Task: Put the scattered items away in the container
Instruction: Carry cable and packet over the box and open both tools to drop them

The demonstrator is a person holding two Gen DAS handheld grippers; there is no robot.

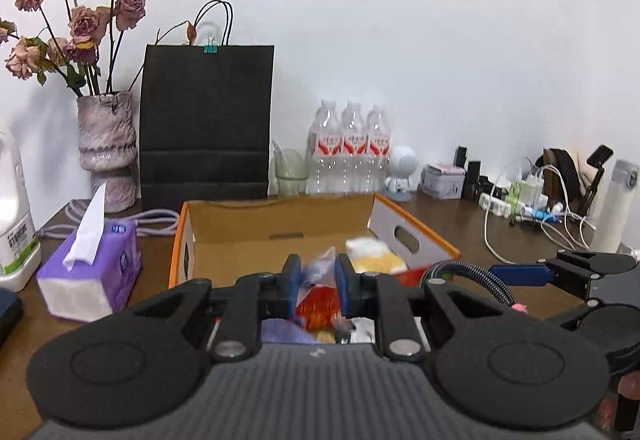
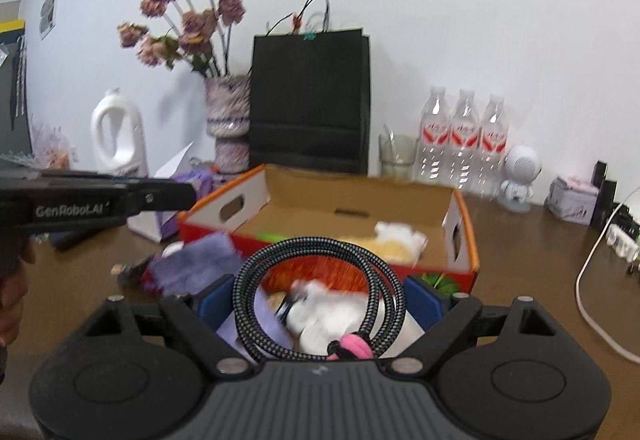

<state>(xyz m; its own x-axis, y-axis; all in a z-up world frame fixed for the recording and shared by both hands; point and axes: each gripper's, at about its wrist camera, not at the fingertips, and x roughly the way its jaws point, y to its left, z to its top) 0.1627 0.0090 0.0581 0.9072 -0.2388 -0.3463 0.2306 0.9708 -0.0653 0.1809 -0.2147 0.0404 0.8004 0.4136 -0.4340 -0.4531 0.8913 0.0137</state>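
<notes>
An open cardboard box with orange edges stands on the brown table; it also shows in the right wrist view. A yellow-and-white item lies inside it. My left gripper is shut on a clear snack packet with red and orange contents, held over the box's near side. My right gripper holds a coiled black-and-white braided cable with a pink tie between its blue pads, just in front of the box. A purple cloth and a white item lie below.
A purple tissue pack lies left of the box. Behind it stand a vase of dried roses, a black paper bag, three water bottles and a white robot figure. Chargers and cables crowd the right.
</notes>
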